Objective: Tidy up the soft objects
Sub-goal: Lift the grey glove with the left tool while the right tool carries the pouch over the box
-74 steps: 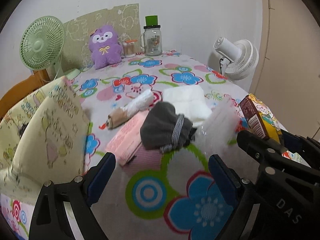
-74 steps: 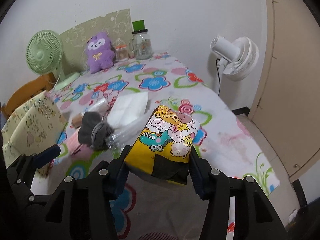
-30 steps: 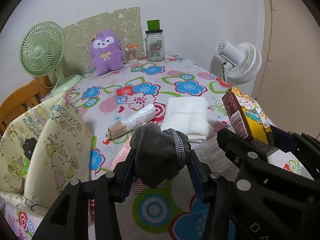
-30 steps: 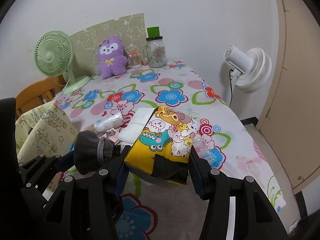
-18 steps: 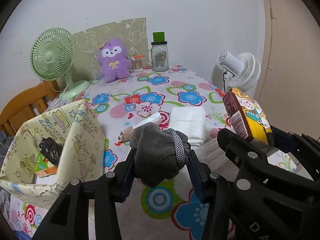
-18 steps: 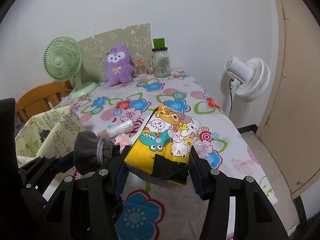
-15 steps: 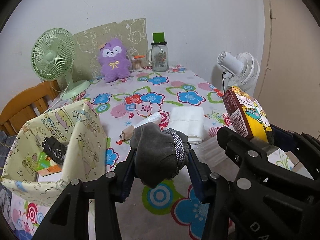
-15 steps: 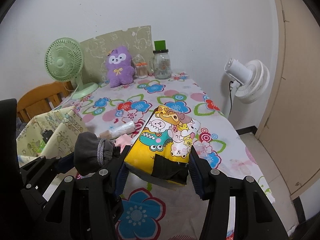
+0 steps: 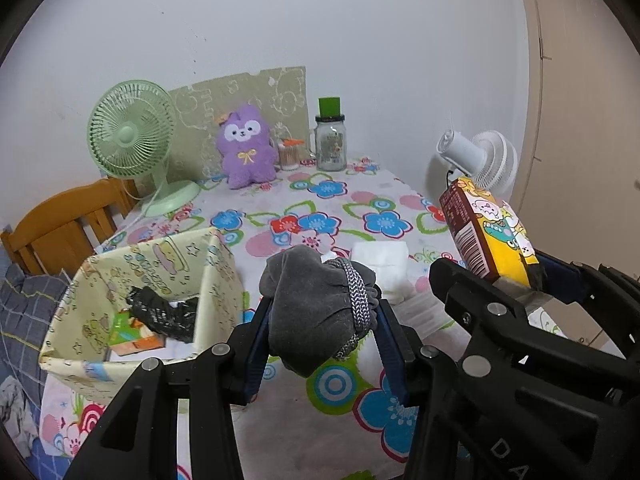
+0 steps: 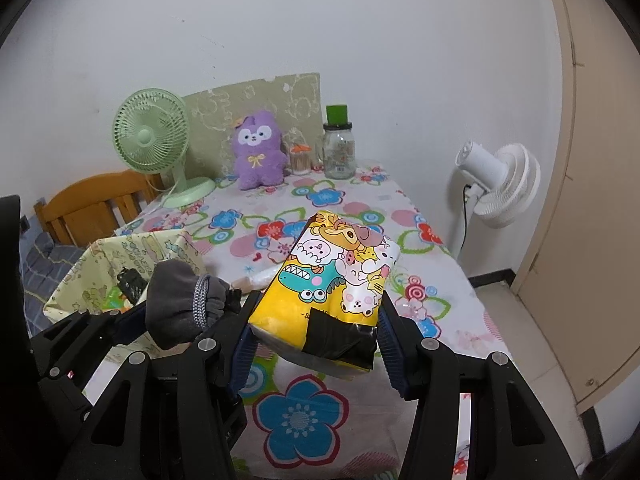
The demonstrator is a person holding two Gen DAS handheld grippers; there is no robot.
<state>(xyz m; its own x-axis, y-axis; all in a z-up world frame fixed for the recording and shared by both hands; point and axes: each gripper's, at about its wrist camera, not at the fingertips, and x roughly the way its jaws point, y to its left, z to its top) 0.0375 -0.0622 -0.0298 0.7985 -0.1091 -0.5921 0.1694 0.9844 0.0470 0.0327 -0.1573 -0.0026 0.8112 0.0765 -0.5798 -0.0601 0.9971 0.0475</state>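
Counter (image 9: 352,200) under a flowered cloth, spread out beneath and beyond both tongs. Fabric bin (image 9: 160,264) of pale yellow-green print, open-topped, below and to the left of the left tongs (image 9: 322,320); dark item and small carton already inside. Yellow cartoon-printed tissue pack (image 10: 336,280), pinched across its taped near end by the right tongs (image 10: 316,332), raised clear of the counter and tilted forward. Likely light and compressible; glossy wrap probably slick, so a grip across the width near the middle, where the filling gives, judged safest. Grey knit glove (image 9: 316,300), bunched, clamped between the pads of the left tongs, cuff with speckled band toward the right pad, lower folds drooping below the pads. Limp, light, unbreakable; liable to sag or unroll, so best held through the thick of the bundle rather than by a loose edge. White folded cloth (image 9: 380,258) on the counter just beyond the left tongs, flat, soft, untouched. Both held items apparently bound for the bin.
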